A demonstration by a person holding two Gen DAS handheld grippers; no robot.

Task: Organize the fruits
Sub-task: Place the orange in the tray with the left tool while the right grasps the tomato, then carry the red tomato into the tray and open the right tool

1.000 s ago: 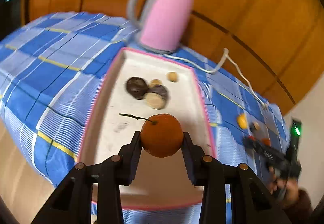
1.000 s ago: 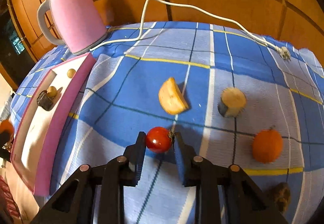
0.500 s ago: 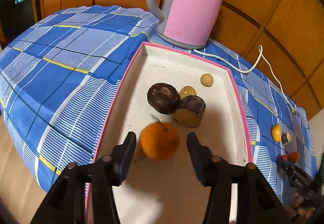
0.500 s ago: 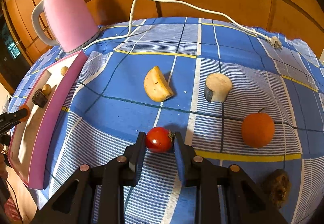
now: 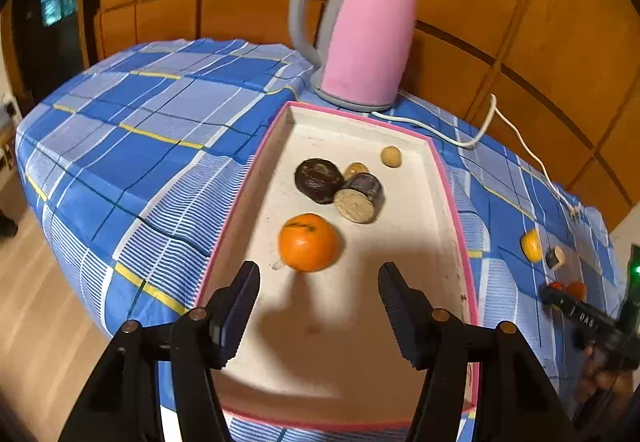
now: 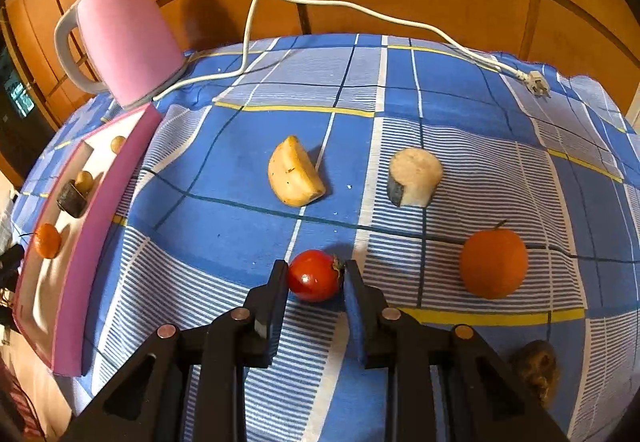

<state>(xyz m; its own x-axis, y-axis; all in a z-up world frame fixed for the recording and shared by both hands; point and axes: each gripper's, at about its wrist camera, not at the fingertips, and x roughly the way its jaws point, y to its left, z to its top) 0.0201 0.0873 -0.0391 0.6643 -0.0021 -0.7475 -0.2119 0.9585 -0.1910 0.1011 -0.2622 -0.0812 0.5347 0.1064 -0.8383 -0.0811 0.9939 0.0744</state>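
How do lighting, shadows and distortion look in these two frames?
Left wrist view: warm light, fisheye bending, the left gripper casting a dark shadow across the tray. Right wrist view: sharp tomato, short shadows under fruit, dark vignetted corners.

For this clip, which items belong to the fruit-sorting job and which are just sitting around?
Part of the job:
- pink-rimmed white tray
- round orange mandarin lying in the tray
- small red tomato clamped in the right gripper
- open left gripper
- second orange mandarin on the cloth
- yellow fruit wedge

Just lying about:
- pink electric kettle
- white power cord
- blue checked tablecloth
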